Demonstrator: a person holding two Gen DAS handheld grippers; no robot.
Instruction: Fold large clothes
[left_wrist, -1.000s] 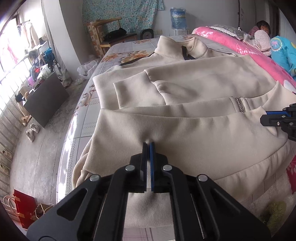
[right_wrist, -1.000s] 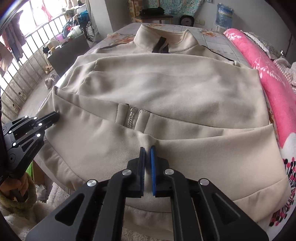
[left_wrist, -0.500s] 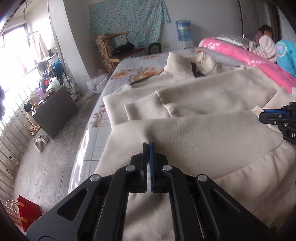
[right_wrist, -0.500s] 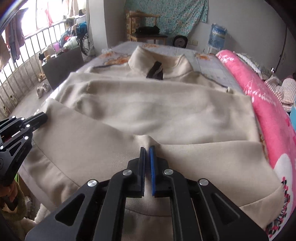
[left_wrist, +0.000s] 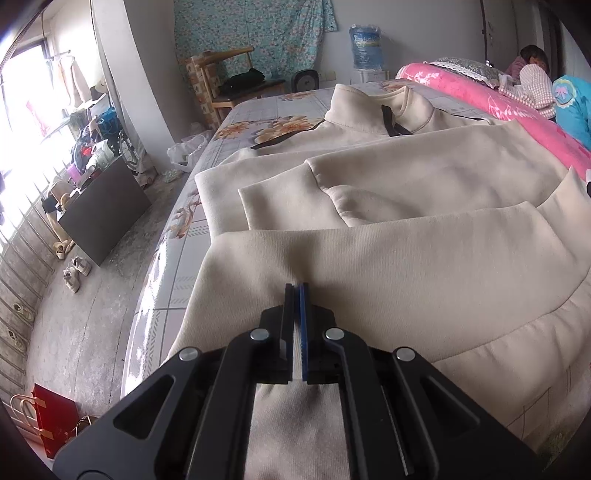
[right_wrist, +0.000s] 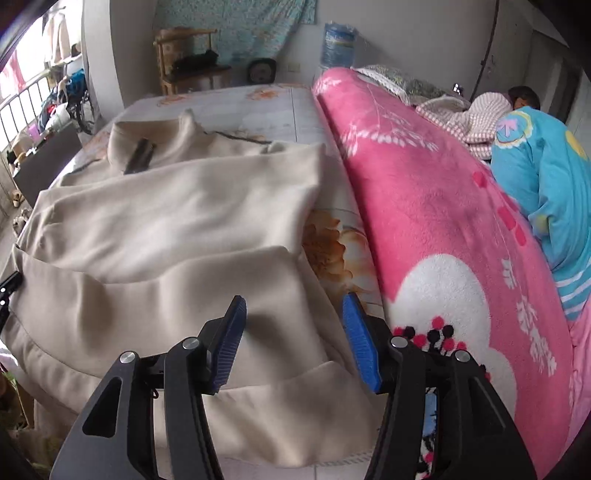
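1. Cream fleece jacket (left_wrist: 424, 173) is lying spread across the floral bed sheet (left_wrist: 258, 122), its stand-up collar (left_wrist: 369, 107) pointing away from the cameras and its hem half folded up over the body.
2. Left claw (left_wrist: 294, 295) is clenching a pinch of the folded hem layer, jaws pressed together on the fabric near the jacket's left edge.
3. Right claw (right_wrist: 291, 332) is hanging released over the jacket's right edge, jaws spread wide with nothing between them, beside the pink blanket (right_wrist: 424, 206).
4. Judging from this, the bottom-up fold is partly laid: the right side looks set down while the left side is being carried.
5. To finish it well, the left claw should be bringing its pinch level with the right side's fold line, so the doubled edge runs straight across the jacket.
6. Letting go should wait until the cloth is resting flat; dropping from height is likely to leave a ridge.
7. Right claw's side is showing soft ripples, so smoothing toward the jacket's right edge would probably help.
8. Keeping clear of the blanket matters, since its pile could snag the jaws.
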